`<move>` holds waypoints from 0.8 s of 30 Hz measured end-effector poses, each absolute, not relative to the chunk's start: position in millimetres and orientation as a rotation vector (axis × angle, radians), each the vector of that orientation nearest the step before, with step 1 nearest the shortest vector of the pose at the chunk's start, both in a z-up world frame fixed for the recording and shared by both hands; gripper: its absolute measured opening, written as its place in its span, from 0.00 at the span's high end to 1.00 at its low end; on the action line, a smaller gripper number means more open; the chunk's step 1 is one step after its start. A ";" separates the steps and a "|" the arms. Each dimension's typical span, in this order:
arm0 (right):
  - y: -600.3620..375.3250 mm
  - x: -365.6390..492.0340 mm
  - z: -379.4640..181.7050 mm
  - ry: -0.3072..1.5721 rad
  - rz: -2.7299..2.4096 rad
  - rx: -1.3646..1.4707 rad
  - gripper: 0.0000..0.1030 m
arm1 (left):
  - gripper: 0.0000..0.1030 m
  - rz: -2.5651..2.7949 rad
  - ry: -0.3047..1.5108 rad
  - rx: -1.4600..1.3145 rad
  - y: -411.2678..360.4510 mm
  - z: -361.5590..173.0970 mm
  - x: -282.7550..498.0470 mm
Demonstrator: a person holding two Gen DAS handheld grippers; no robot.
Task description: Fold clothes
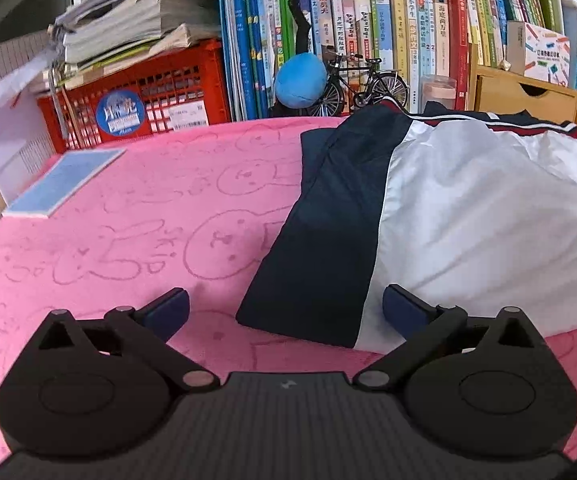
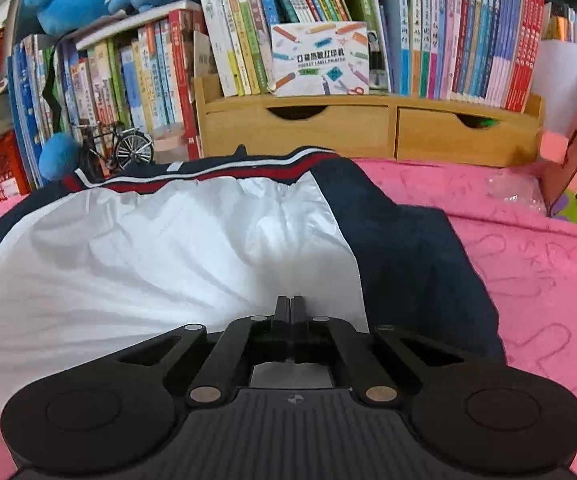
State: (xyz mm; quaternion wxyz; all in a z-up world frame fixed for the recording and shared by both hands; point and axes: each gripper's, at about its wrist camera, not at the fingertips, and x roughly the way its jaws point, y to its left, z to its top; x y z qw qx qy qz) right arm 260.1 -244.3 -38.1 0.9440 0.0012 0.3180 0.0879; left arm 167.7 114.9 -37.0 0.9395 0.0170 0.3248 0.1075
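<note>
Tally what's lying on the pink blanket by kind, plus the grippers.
Jacket: 1
Blue book: 1
Plastic wrapper: 1
Grippers: 2, left gripper and right gripper
Total: 5

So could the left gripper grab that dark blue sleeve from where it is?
Probably yes. The left gripper is open, with the dark blue sleeve lying flat on the pink blanket just ahead, nothing between them.

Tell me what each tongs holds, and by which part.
Left tongs are open and hold nothing. Right tongs are shut over the jacket's white near edge; whether they pinch cloth cannot be told.
</note>
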 end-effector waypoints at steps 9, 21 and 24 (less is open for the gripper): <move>-236.0 260.2 -37.0 0.646 0.183 -0.027 0.97 | 0.20 -0.082 0.542 0.035 47.8 32.1 198.2; -239.6 262.2 -38.0 0.645 0.225 -0.022 0.95 | 0.28 0.126 0.680 0.268 73.2 -10.6 284.2; -241.3 262.9 -37.5 0.645 0.234 -0.016 0.95 | 0.21 0.235 0.695 0.160 132.4 -22.8 280.9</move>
